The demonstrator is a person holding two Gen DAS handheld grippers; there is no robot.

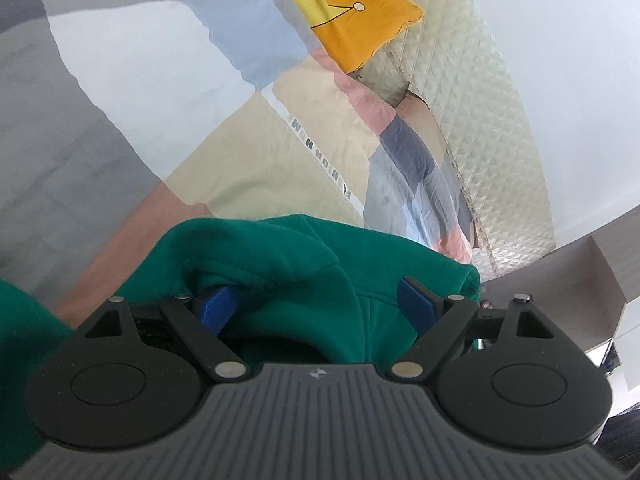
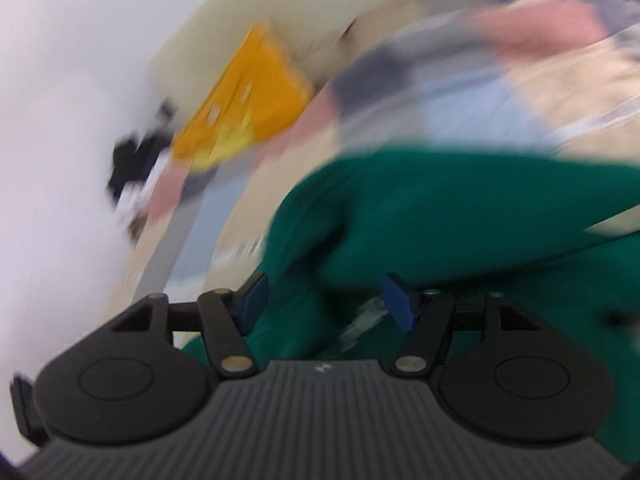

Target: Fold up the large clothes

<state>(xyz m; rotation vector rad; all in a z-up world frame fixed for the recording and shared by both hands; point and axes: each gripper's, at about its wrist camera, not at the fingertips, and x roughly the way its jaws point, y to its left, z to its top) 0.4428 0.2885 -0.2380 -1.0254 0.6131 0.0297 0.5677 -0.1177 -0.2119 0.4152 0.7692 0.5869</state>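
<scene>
Green garment [image 1: 304,264]: sweatshirt-type fabric, bunched, lying on a bed over a patchwork quilt [image 1: 224,152] of grey, white, blue, beige and pink blocks.

Left claw [image 1: 316,304]: released, blue pads spread wide, a hump of the green fabric between them; the left pad is tucked under a fold.

Right claw [image 2: 324,300]: released, parted over green cloth; view heavily blurred.

Orange-yellow cushion [image 1: 356,20]: beyond the quilt, against a quilted cream headboard [image 1: 480,100].
</scene>
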